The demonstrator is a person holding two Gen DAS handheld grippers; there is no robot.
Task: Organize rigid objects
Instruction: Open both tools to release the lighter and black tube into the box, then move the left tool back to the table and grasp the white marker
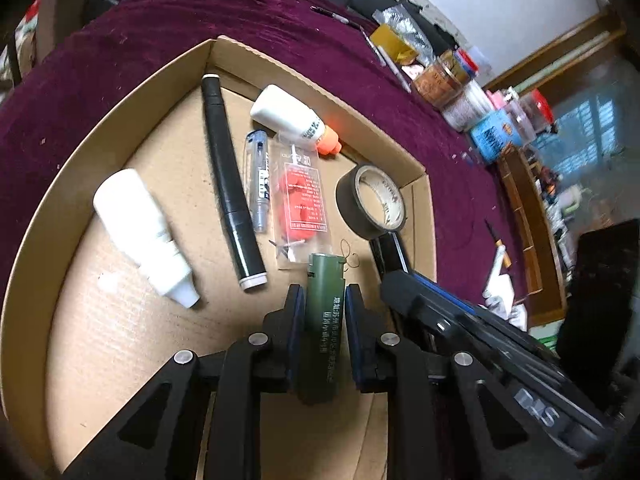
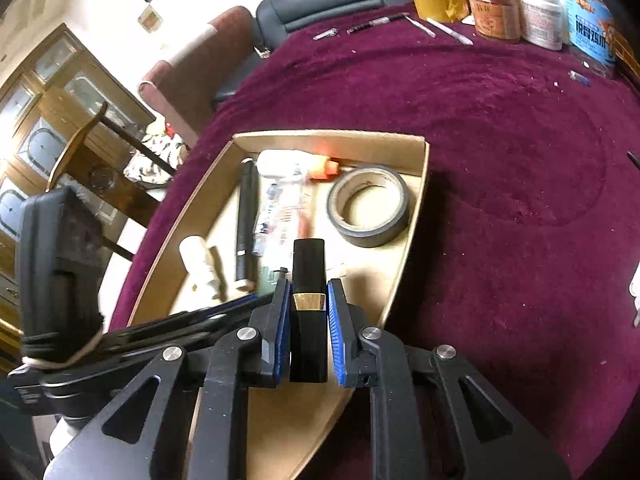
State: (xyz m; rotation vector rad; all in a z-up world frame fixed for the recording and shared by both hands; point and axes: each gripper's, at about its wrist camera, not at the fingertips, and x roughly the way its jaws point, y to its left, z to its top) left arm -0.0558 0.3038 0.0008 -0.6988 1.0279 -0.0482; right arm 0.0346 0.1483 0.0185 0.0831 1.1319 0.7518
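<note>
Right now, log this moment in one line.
left gripper: shut on green tube | right gripper: shut on black case | both over cardboard box

Black hand-held gripper (image 2: pixel 306 300); blue pads (image 2: pixel 335 332); silver screws (image 2: pixel 247 333); white glove (image 1: pixel 502 300)

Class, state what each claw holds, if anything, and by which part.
Left claw: dark green printed cylinder, gripped around its middle. Right claw: glossy black rectangular tube, gripped at its gold band.

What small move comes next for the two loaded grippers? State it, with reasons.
Probably lower the left gripper and set its green cylinder on bare cardboard in the cardboard box, since the right gripper, holding a black gold-banded tube, crowds the same corner.
</note>
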